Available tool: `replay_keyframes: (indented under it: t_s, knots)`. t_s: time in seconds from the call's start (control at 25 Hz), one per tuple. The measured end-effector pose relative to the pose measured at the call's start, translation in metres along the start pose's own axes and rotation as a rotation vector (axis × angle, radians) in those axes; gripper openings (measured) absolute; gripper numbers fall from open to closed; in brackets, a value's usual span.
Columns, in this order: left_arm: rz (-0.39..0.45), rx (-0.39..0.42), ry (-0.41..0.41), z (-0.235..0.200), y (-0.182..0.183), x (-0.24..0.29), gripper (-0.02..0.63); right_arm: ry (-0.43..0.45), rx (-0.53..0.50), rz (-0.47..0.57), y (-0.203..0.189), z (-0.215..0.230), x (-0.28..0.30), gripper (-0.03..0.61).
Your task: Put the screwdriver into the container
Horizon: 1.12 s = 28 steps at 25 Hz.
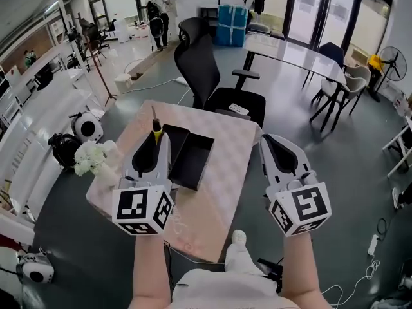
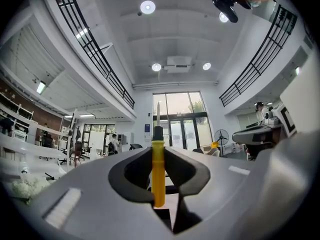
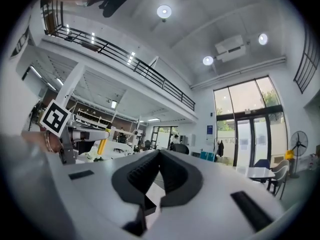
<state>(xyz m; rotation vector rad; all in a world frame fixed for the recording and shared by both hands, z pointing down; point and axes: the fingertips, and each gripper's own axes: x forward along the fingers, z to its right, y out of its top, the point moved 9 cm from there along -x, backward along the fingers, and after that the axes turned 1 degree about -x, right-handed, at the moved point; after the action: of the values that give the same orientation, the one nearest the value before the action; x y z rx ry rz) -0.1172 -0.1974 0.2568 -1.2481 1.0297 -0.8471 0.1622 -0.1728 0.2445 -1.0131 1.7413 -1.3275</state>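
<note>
Screwdriver (image 2: 158,170), yellow-handled, stands upright with its tip up, clamped between the left gripper's (image 1: 156,136) pads above the table's (image 1: 225,179) left part. The right gripper (image 1: 268,140) hangs over the right side, jaws closed together and empty. A pale pink patterned cloth covers the table. Just right of the screwdriver lies the black container (image 1: 195,161), a shallow tray against a second one. White flowers (image 1: 89,158) sit at the left edge. A black office chair (image 1: 205,66) stands beyond on grey floor.
</note>
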Motion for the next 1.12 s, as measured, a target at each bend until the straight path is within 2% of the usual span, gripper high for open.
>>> replay_keyframes:
  t_s: [0.32, 0.56, 0.72, 0.92, 1.12]
  knots:
    - [-0.055, 0.051, 0.142, 0.007, -0.014, 0.061, 0.081, 0.143, 0.054, -0.001, -0.029, 0.068, 0.082, 0.005]
    - [-0.103, 0.075, 0.240, 0.004, -0.029, 0.089, 0.081, 0.264, 0.082, -0.012, -0.052, 0.090, 0.135, 0.005]
    - [-0.175, 0.066, 0.290, 0.002, -0.050, 0.096, 0.081, 0.326, 0.105, -0.036, -0.070, 0.097, 0.158, 0.005]
    - [-0.295, 0.034, 0.289, -0.002, -0.087, 0.106, 0.081, 0.353, 0.119, -0.107, -0.105, 0.097, 0.173, 0.005]
    - [-0.429, -0.044, 0.258, -0.008, -0.133, 0.108, 0.081, 0.345, 0.137, -0.220, -0.144, 0.090, 0.173, 0.005]
